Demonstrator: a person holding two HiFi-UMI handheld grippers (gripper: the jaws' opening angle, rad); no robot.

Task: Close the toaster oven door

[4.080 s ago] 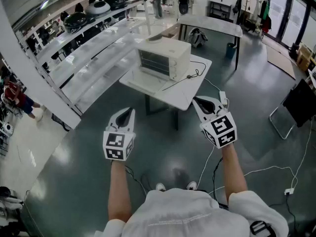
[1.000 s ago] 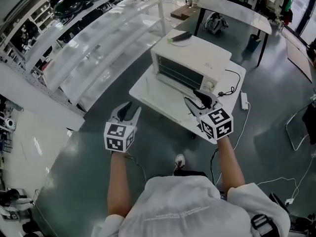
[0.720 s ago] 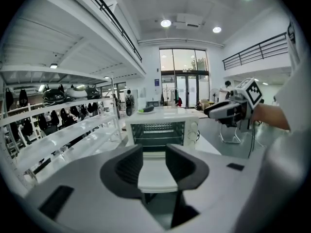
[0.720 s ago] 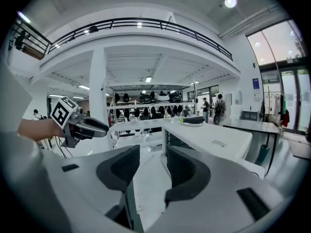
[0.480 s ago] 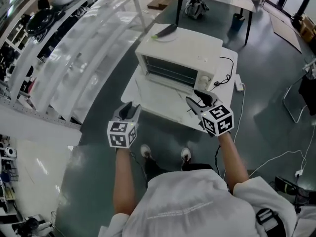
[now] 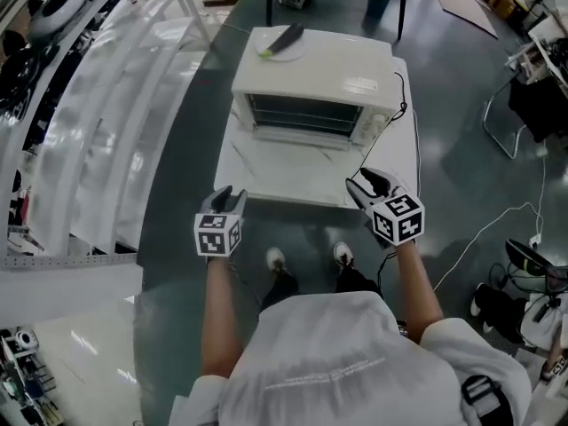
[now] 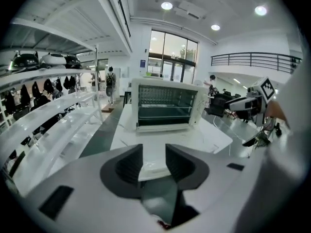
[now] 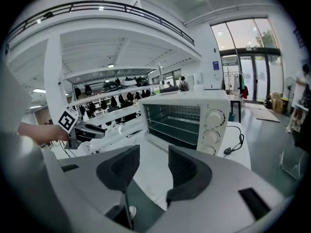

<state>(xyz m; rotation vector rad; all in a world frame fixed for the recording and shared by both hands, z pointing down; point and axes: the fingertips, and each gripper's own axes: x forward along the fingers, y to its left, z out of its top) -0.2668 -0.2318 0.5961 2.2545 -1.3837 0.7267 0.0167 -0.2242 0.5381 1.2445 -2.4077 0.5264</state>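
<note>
Toaster oven [image 6: 311, 69]: boxy, white, smooth; round knobs [image 8: 212, 126]; wire rack [image 7: 165, 108].

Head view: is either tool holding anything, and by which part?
Nothing held: left tool and right tool both have jaws apart and empty, short of the toaster oven.

Left tongs [image 6: 228, 195] and right tongs [image 6: 362, 183] gape empty.

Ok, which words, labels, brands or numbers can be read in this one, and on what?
Nothing here can be read.
On the oven, a top label: too small.
By the dials: markings blurred.
On the left tongs and right tongs: square markers only, no letters.
The blue sign: too small.
</note>
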